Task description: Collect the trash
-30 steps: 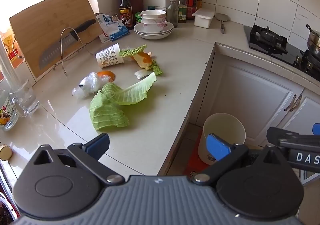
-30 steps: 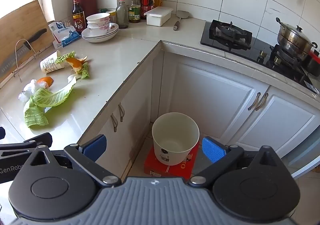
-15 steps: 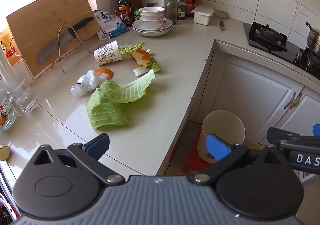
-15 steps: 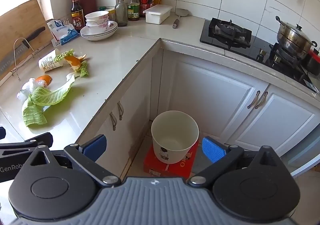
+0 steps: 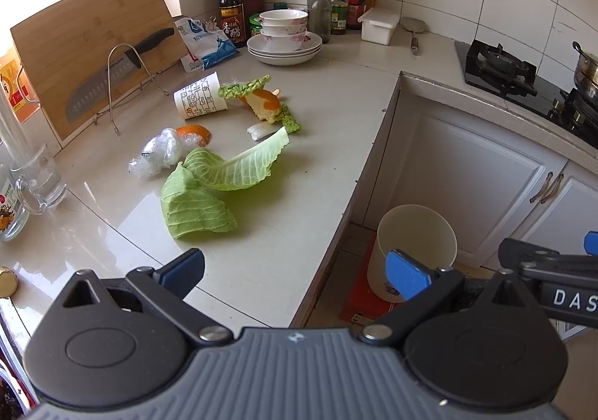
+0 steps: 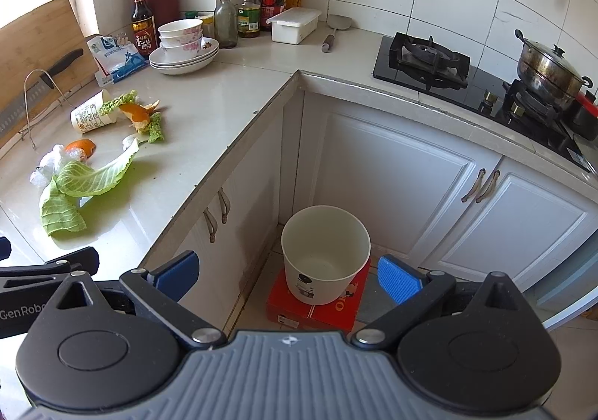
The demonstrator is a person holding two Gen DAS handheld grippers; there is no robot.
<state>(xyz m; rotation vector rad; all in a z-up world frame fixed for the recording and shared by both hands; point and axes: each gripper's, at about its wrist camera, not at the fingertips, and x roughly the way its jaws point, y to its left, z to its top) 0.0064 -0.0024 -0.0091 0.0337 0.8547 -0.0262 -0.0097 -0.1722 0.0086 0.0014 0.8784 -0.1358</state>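
Scraps lie on the white counter point(image 5: 317, 113): two cabbage leaves point(image 5: 209, 192) point(image 6: 82, 181), a tipped paper cup point(image 5: 200, 100) point(image 6: 89, 113), orange peel point(image 5: 265, 104) point(image 6: 136, 113), a second peel piece point(image 5: 194, 132), crumpled clear plastic point(image 5: 157, 154) point(image 6: 46, 166). A white bin point(image 5: 415, 248) point(image 6: 325, 252) stands empty on a red box point(image 6: 314, 308) on the floor. My left gripper point(image 5: 295, 270) hovers open over the counter's front edge, nearer than the leaves. My right gripper point(image 6: 287, 272) is open above the bin. Neither holds anything.
A cutting board point(image 5: 86, 57) with a knife point(image 5: 116, 76) on a wire rack leans at the left. Stacked bowls point(image 5: 284, 35), bottles point(image 5: 231, 9) and a knife block stand at the back. A glass mug point(image 5: 37, 177) sits left. The stove point(image 6: 429, 61) and a pot point(image 6: 549, 68) are right.
Both grippers have drifted slightly forward and left toward the counter; the scraps and bin look a little closer. Both stay open and nothing was picked up.
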